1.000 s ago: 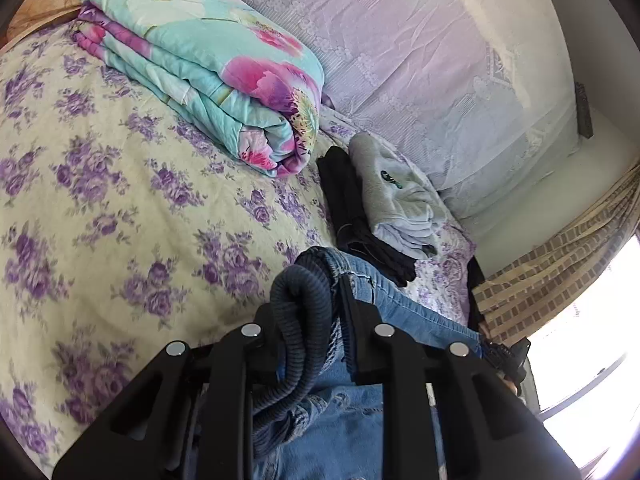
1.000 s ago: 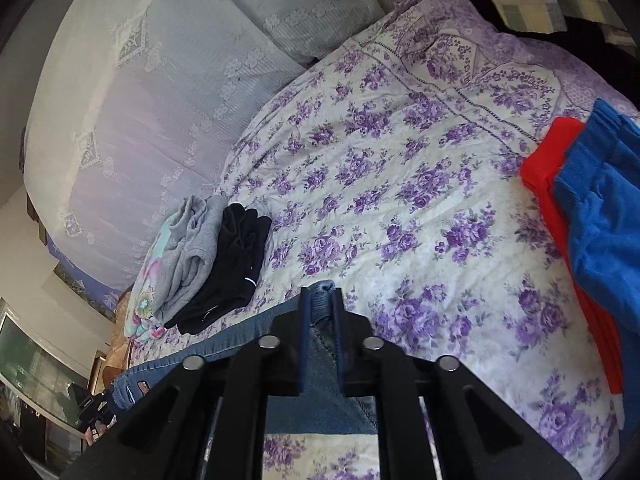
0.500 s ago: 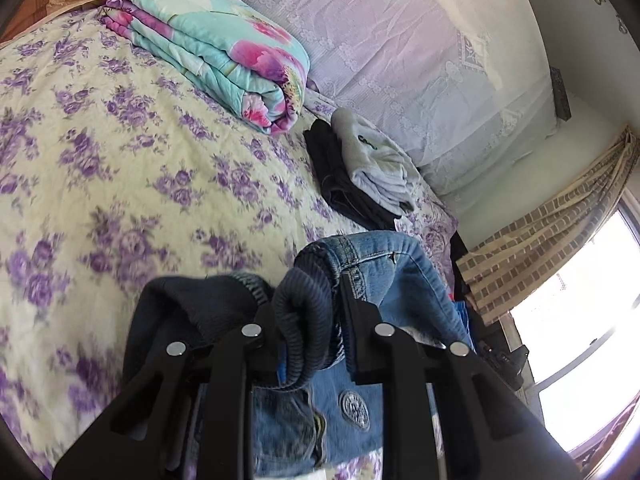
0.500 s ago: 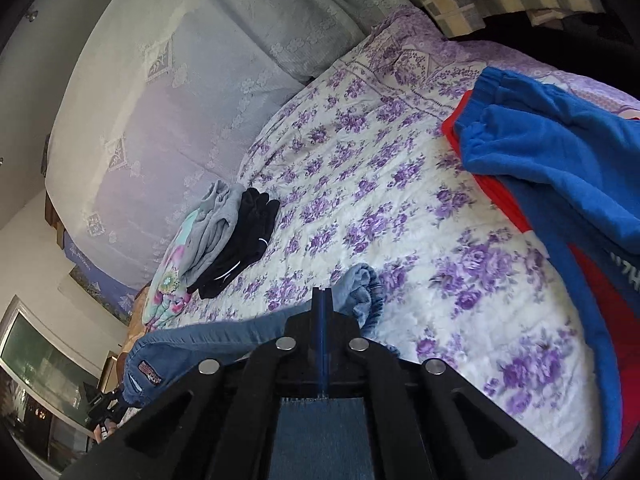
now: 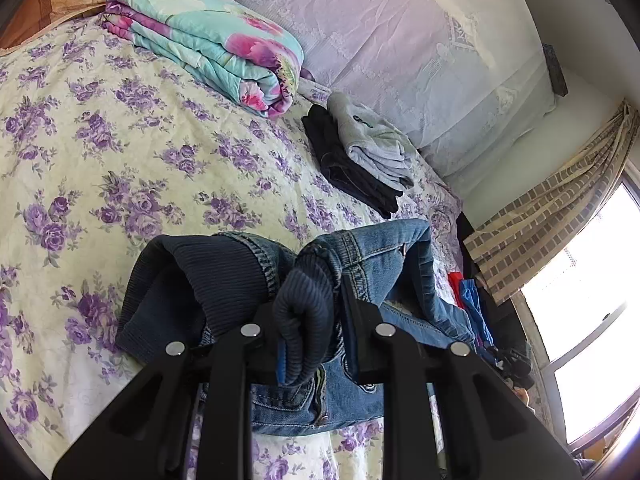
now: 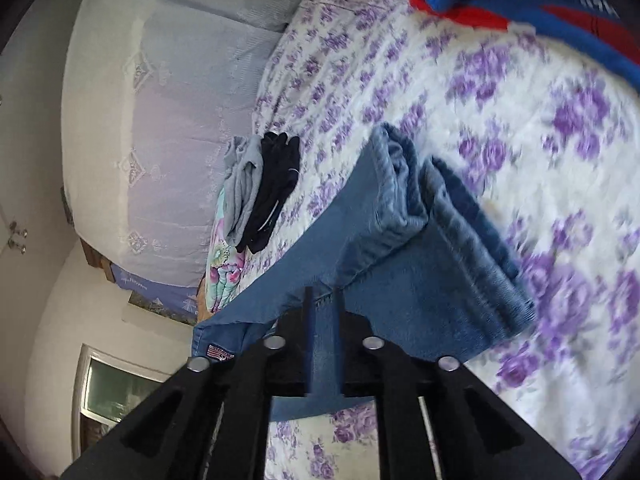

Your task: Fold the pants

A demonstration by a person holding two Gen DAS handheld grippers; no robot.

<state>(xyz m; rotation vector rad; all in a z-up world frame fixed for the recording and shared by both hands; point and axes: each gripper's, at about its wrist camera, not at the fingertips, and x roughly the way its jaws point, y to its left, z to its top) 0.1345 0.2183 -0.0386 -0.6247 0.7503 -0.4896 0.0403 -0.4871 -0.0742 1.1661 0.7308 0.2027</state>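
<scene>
Left tool [image 5: 310, 320] is clamped tight on the ribbed dark waistband of the jeans [image 5: 360, 392]. We pinch there because the band is thick and gives a firm hold, so the top of the jeans stays controlled while the rest gets laid down. The waist end is bunched up around the fingers, partly on the bed [image 5: 120, 152], not flat yet.

Right tool [image 6: 322, 340] has just been opening. A strip of denim sits in the gap between its fingers, but the pads look clear of it, so we read that as a release, not a grip. The view is blurred, so contact on one side can't be ruled out.

Just past the right tool, the leg ends of the jeans [image 6: 420, 240] lie doubled over on the bedspread, hems stacked. Our judgement: the legs have been brought over to make the fold, and letting go here leaves them where they land.

Further back, the black and grey folded clothes [image 5: 360, 160] sit side by side near the headboard, well apart from the jeans. We'd guess that's the done pile. The rolled floral quilt [image 5: 208, 40] is beyond them in the left view. A red and blue garment [image 6: 520, 4] lies at the far edge in the right view, likely waiting its turn.

Next we'd flatten the waist end before releasing left.
</scene>
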